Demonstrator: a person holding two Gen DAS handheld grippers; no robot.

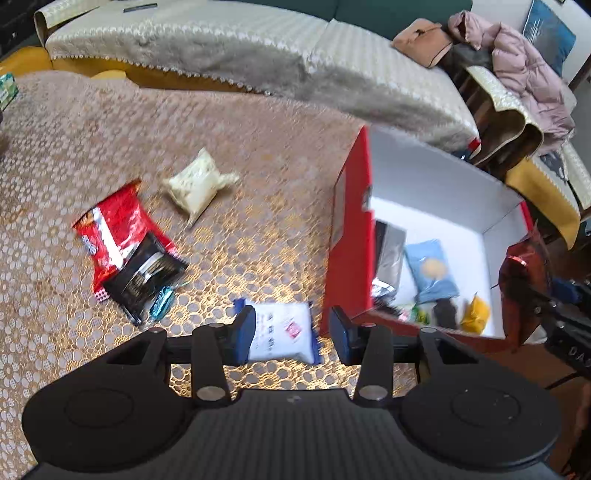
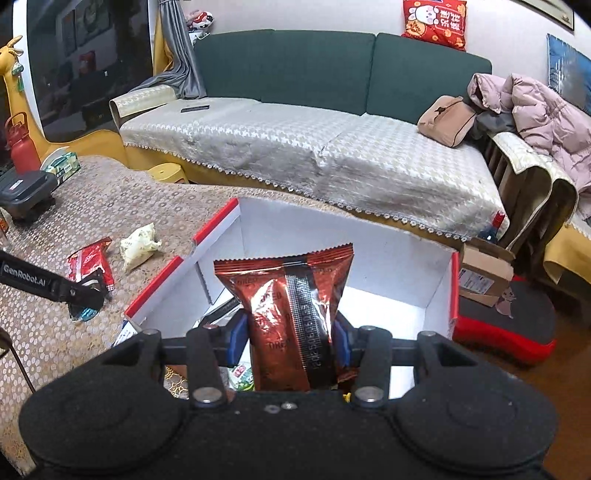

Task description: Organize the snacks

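Looking down past the left gripper (image 1: 291, 332), the whole table (image 1: 258, 155) was covered in a brown-and-gold cloth with a little circle pattern. The left fingers stood apart, not pressing anything, with a white-and-blue snack packet (image 1: 282, 330) lying on the cloth between them and a bit beyond. Off to the left of those fingers sat a red bag (image 1: 114, 229) with a black packet (image 1: 144, 282) on top of it, and a cream packet (image 1: 197, 184) farther out. To the right of them was the red box (image 1: 349, 236) with white insides, already holding a light blue packet (image 1: 432, 269), a yellow one (image 1: 476, 314) and some others too blurry to make out.

The right gripper (image 2: 290, 336) was clamped on a shiny dark red foil bag (image 2: 295, 317), held upright over the open box (image 2: 388, 258).

Beyond the fingers in both views: a dark green sofa (image 2: 317, 70) with a pale patterned cover, a tan handbag (image 2: 447, 120) and a pink puffer jacket (image 2: 543, 114) dumped on its right end. A red cushion (image 2: 434, 22) sat on top of the sofa back.
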